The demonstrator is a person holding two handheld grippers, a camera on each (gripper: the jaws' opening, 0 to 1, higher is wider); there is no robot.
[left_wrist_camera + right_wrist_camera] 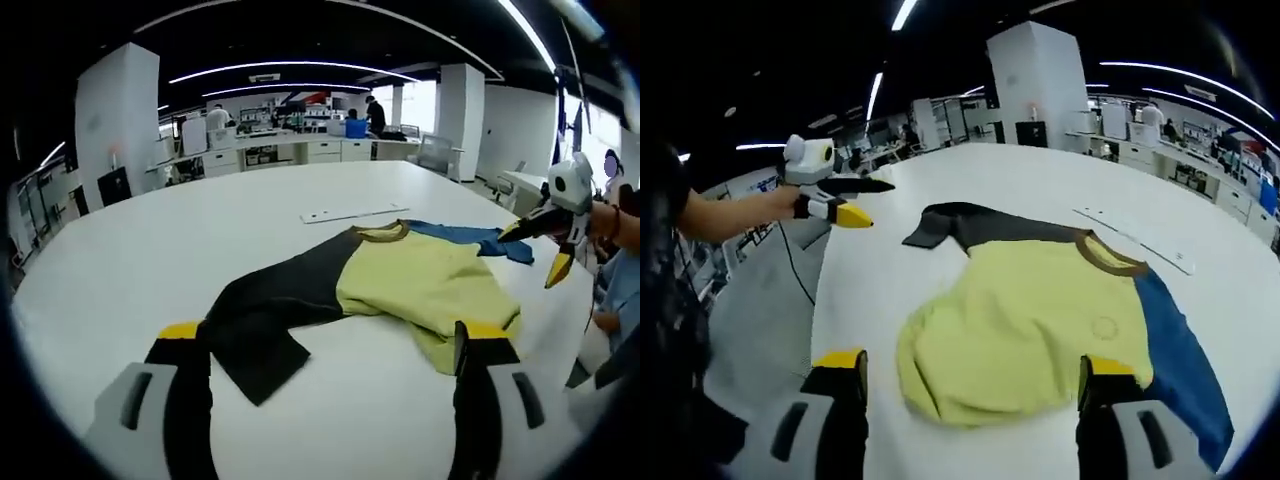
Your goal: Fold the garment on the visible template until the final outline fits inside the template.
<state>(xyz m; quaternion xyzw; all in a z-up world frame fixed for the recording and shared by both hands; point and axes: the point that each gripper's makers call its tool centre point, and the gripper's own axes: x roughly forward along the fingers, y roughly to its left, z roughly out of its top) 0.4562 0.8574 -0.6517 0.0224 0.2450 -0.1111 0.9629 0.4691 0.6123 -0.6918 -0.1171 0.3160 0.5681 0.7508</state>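
A shirt with a yellow body [430, 280] lies flat on the white table [200, 240]. Its black sleeve [260, 320] reaches toward my left gripper [333, 345], which is open and holds nothing. Its blue sleeve [470, 237] lies near my right gripper [533, 252], which comes in from the right with its jaws apart. In the right gripper view the yellow body [1020, 320] and its hem lie in front of my open right gripper [973, 370]. There the blue sleeve [1170, 350] is at right and the black sleeve [960, 225] at the far side. The left gripper [878, 203] hovers open beyond the table edge.
A thin white strip [350, 213] [1130, 240] lies on the table beyond the shirt's collar. Desks, cabinets and people stand in the background [300, 140]. A person's forearm [730, 215] holds the left gripper. The table edge [825, 270] runs along the left.
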